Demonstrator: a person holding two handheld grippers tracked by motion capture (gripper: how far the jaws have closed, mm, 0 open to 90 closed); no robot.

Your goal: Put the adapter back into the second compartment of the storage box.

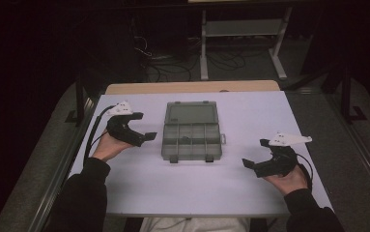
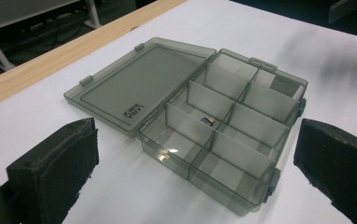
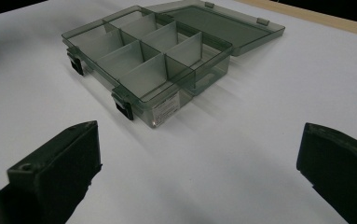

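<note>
With its lid flat behind it, the box (image 1: 191, 137) sits mid-tabletop (image 1: 124, 188); my left claw (image 1: 139, 126) and right claw (image 1: 256, 157), both wide and empty, flank it. I'd close in level, steadying the box before touching.

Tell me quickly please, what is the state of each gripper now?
Left gripper: open, holding nothing, beside the open organizer box.
Right gripper: open, holding nothing, over the white table.

box (image 1: 191, 130) mid-table (image 1: 250, 193) | lid (image 1: 191, 114) behind tray | grippers flank – apart
</note>
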